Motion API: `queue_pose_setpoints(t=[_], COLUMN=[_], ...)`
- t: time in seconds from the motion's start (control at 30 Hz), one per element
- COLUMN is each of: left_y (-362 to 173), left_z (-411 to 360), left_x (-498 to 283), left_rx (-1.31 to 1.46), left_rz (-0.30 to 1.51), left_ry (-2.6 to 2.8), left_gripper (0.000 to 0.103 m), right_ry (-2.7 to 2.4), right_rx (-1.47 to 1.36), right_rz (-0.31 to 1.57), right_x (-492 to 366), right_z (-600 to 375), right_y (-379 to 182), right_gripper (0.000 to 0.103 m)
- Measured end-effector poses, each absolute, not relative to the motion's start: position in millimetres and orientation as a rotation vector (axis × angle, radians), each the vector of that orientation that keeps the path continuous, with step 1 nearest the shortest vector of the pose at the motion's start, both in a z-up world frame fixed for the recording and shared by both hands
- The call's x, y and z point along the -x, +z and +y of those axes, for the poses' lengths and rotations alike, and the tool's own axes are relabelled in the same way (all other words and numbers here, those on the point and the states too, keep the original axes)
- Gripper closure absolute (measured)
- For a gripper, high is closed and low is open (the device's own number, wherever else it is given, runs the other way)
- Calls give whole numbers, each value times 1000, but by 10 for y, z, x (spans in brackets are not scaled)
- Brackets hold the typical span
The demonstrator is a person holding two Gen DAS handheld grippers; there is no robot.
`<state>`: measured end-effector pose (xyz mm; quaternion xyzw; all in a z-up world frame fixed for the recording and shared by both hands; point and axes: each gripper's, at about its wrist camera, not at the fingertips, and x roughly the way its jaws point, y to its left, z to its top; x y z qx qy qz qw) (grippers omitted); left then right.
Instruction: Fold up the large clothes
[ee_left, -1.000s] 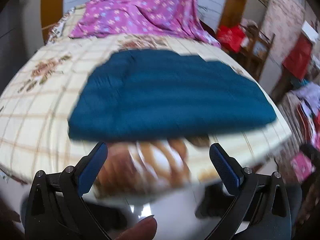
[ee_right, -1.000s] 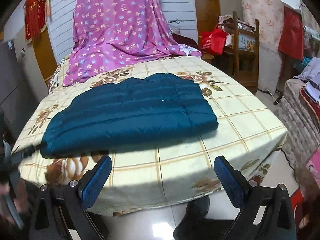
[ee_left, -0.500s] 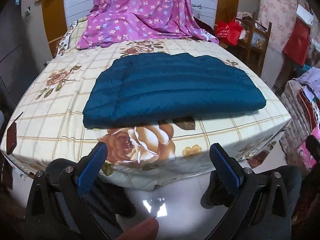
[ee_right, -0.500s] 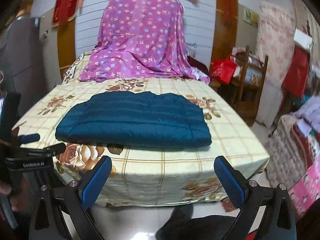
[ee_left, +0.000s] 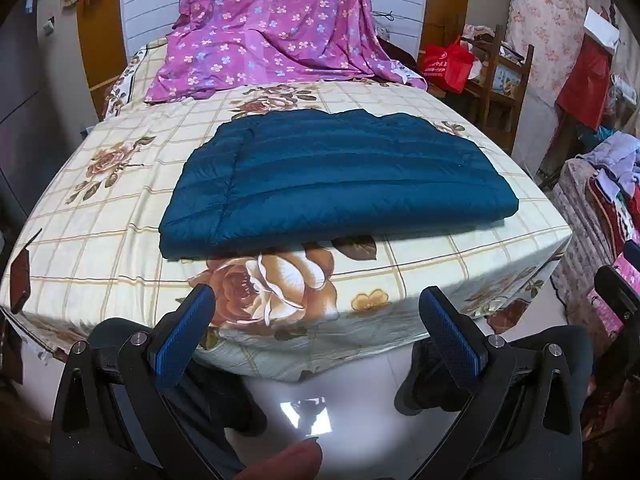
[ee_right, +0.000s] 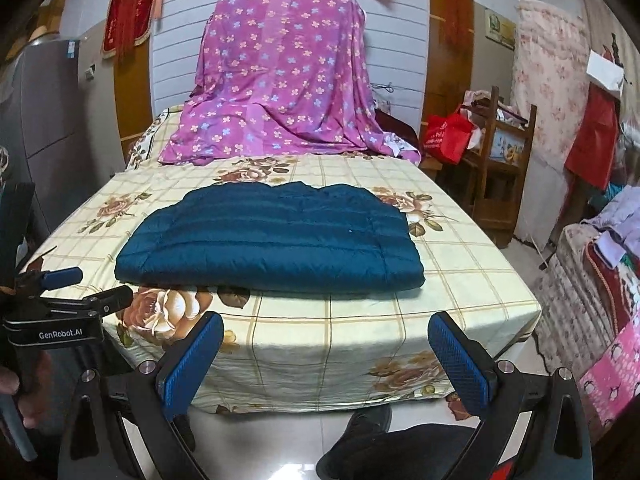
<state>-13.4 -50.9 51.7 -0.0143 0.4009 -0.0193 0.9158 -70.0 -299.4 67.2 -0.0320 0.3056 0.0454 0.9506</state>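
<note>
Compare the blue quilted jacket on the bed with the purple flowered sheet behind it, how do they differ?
The blue quilted jacket is plain dark teal with stitched bands; the purple flowered sheet is printed with small blossoms. The jacket lies flat and folded into a neat block; the sheet hangs draped over something tall, in loose wrinkles. The jacket sits near the bed's front edge; the sheet is at the far end. Both rest on the checked floral bedcover.

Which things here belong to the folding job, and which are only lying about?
For the job: blue quilted jacket, folded on the bed; left gripper; right gripper.

Lying about: purple flowered sheet, red bag, wooden shelf.
</note>
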Motion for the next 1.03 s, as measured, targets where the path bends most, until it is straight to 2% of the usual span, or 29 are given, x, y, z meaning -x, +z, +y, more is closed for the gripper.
queue_pose_setpoints(t=[1.03], left_y=[469], left_z=[-462], left_x=[152], left_rx=[65], left_rz=[820], left_ry=[-68], left_gripper=[1], right_ry=[98], right_rx=[65], right_rz=[639], right_x=[684], right_z=[-2949], right_y=[673], right_gripper=[1])
